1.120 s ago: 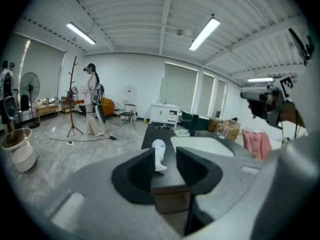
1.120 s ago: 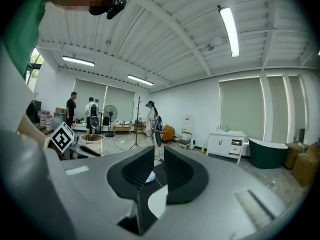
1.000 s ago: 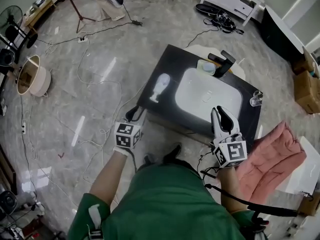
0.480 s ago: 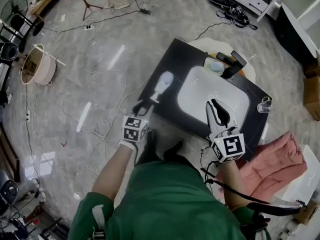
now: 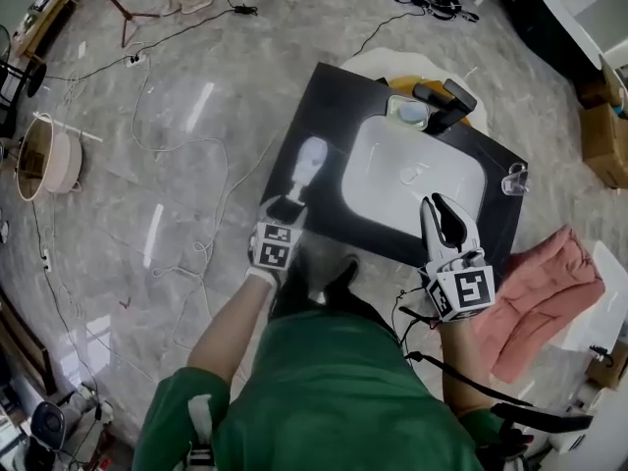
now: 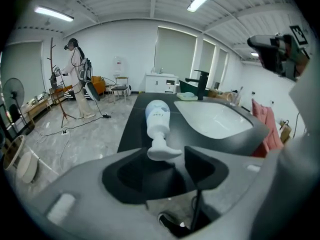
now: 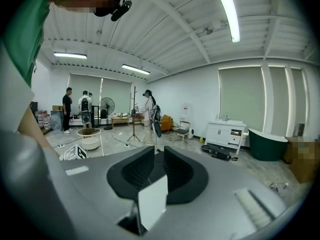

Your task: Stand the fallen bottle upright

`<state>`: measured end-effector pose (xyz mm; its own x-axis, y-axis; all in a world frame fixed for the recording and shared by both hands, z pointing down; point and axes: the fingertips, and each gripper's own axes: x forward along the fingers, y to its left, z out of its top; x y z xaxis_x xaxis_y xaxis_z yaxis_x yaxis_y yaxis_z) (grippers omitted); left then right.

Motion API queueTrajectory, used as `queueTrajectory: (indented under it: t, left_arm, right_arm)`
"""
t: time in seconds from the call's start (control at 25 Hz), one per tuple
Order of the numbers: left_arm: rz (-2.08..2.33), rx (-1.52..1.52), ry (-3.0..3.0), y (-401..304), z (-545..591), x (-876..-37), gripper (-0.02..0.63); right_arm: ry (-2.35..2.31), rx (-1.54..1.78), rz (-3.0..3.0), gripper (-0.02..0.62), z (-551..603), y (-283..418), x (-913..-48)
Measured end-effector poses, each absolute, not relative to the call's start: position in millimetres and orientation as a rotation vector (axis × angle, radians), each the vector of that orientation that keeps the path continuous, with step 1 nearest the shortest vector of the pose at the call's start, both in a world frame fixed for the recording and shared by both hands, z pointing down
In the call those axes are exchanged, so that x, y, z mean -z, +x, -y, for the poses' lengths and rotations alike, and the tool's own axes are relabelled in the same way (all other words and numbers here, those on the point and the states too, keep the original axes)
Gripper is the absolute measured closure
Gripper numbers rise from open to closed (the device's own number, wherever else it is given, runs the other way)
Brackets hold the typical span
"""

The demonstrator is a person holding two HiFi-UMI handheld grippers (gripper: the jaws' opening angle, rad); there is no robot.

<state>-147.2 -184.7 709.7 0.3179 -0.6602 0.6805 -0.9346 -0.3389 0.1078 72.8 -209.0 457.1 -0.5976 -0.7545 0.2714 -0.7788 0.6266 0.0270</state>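
left claw (image 6: 165, 156) wide, just been opening, fallen bottle (image 6: 157, 116) pump end at tips, ungripped; right claw (image 7: 158, 153) narrow, empty.

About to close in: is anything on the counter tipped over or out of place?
Yes: the white pump bottle lies on its side on the black counter, left of the sink. The left gripper has just been opening; the pump head sits at its fingers' tips, not gripped.

White pump bottle (image 5: 307, 165) lies flat on its side on black worktop (image 5: 332, 106), just left of white sink (image 5: 392, 189). Pump head (image 6: 162, 151) twd near edge, base pointing away. Faint label print, unreadable.
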Motion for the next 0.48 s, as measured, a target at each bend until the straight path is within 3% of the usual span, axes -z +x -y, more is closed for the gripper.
queueTrajectory:
  t: [0.48]
  left_arm:
    - [1.407,-0.839,2.083,-139,200,-742,0.317]
  right_arm:
    - [1.363,-0.195,2.514,0.552,207,101,-473]
